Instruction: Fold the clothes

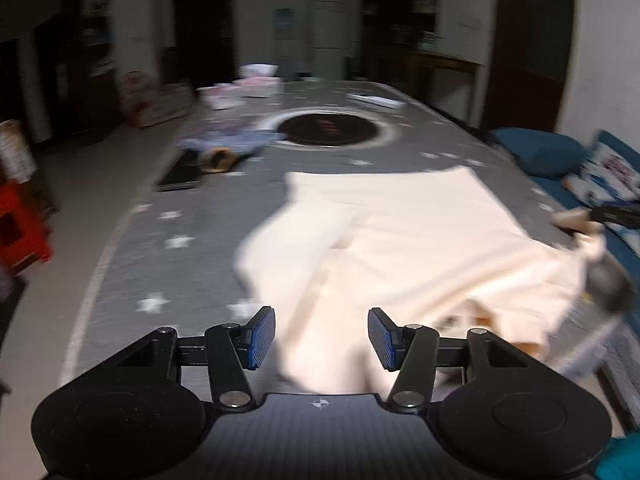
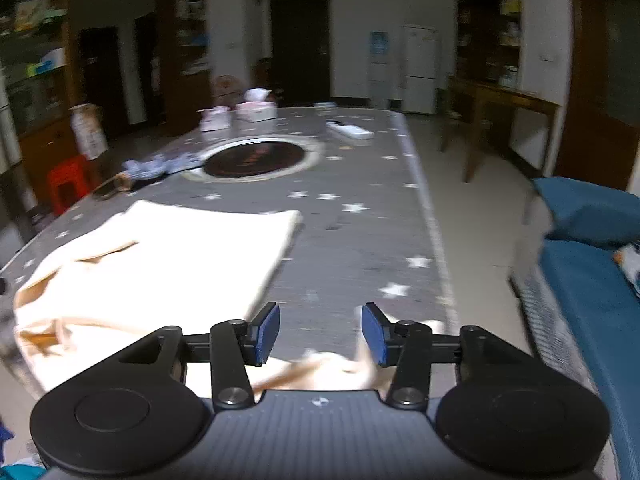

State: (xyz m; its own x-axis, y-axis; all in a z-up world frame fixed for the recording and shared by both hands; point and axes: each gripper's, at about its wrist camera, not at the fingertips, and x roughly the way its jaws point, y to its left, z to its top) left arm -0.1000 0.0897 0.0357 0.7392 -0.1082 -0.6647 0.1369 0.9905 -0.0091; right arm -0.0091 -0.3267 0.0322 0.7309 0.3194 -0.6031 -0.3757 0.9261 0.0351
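Observation:
A cream garment (image 1: 404, 240) lies partly folded and rumpled on the grey star-patterned tablecloth (image 1: 168, 216). In the left wrist view my left gripper (image 1: 321, 340) is open, its blue pads apart above the garment's near hanging edge, holding nothing. In the right wrist view the same garment (image 2: 160, 264) lies at the left, with a loose crumpled part (image 2: 320, 372) below the fingers. My right gripper (image 2: 320, 334) is open and empty over the table's near edge. The right gripper also shows blurred in the left wrist view (image 1: 608, 216).
A dark round inset (image 1: 330, 128) sits mid-table. A blue patterned cloth (image 1: 228, 140), a phone (image 1: 180, 174), tissue boxes (image 2: 258, 110) and a remote (image 2: 350, 130) lie further back. A blue sofa (image 2: 592, 280) stands right, a red stool (image 2: 68, 184) left.

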